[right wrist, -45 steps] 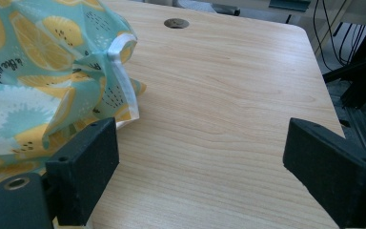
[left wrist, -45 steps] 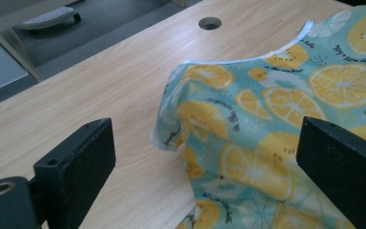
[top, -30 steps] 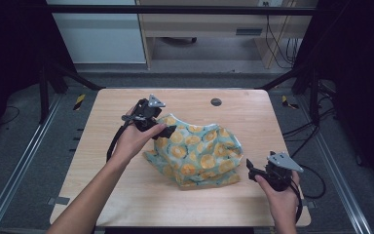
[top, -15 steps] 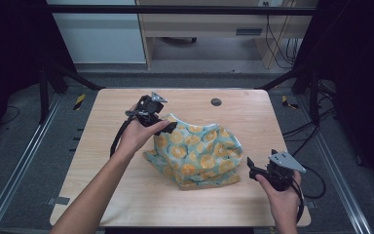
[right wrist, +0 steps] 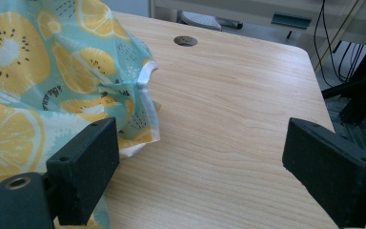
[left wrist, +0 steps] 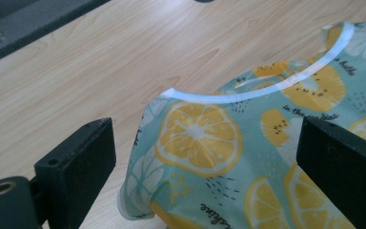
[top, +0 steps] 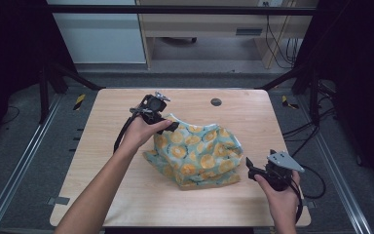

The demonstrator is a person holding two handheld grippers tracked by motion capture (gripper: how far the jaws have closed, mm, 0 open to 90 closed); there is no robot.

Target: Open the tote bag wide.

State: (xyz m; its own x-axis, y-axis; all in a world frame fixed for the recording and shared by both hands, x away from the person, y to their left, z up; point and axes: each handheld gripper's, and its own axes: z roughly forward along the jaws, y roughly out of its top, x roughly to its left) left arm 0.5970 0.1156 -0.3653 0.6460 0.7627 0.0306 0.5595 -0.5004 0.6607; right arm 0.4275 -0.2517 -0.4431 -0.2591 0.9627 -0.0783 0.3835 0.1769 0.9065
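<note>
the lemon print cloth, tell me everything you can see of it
The cloth is a thin, soft-looking fabric, pale teal, printed with yellow citrus slices, small black script and dots, and edged with a white curved band. It lies crumpled in a loose heap near the middle of the wooden table. The left gripper is open with the cloth's far edge between its fingers; the right gripper, also open, sits beside its near-right corner.

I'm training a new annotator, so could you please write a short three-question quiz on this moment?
1. True or false: the left gripper is shut on the fruit-print cloth.
2. Which gripper is at the cloth's white-trimmed edge: A left, B right?
3. Fill in: the round dark hole lies on the table's ____ side from the person.

Key: 1 false, its jaws stand open around it; 2 A; 3 far.
</note>
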